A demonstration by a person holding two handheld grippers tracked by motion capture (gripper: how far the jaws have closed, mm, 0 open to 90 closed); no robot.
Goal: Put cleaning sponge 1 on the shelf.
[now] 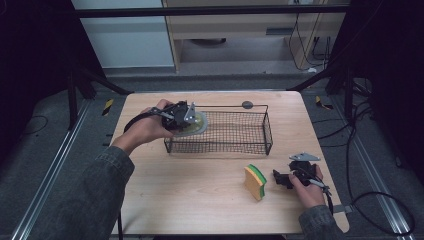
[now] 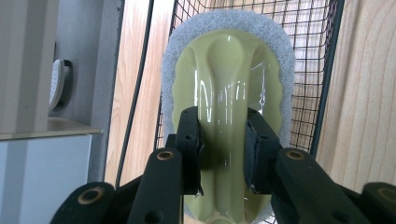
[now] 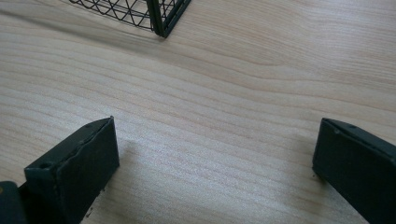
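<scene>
High view puts my left gripper [image 1: 192, 116] at the near-left end of the wire basket [image 1: 250, 147], carrying a pale green scrubber with a white pad [image 1: 199, 125] that sits at the basket's left rim, partly over its interior. From the left gripper view I can see the two black jaws pinched on the glossy green handle ridge of that scrubber [image 2: 229, 93], one jaw pad on each side of the ridge, with the fuzzy white pad fanning out beyond them and the basket mesh [image 2: 313, 70] behind and below it. I judge the step in hand to be placing the scrubber into the basket: it is held over the left end but I cannot tell whether it yet rests on the mesh floor. The next move, as I read it, calls for lowering it past the rim without catching the pad on the wire, then spreading the jaws. My right gripper [image 1: 285, 179] sits low over the surface [image 1: 200, 200] at the near-right, its jaws spread wide with nothing between them; the right gripper view shows bare wood grain between the two black pads and a corner of the basket [image 3: 163, 18] farther off. A yellow and green sponge [image 1: 255, 182] stands on edge just beside that gripper, to its left, apart from the jaws, and it looks like the next candidate for picking.
</scene>
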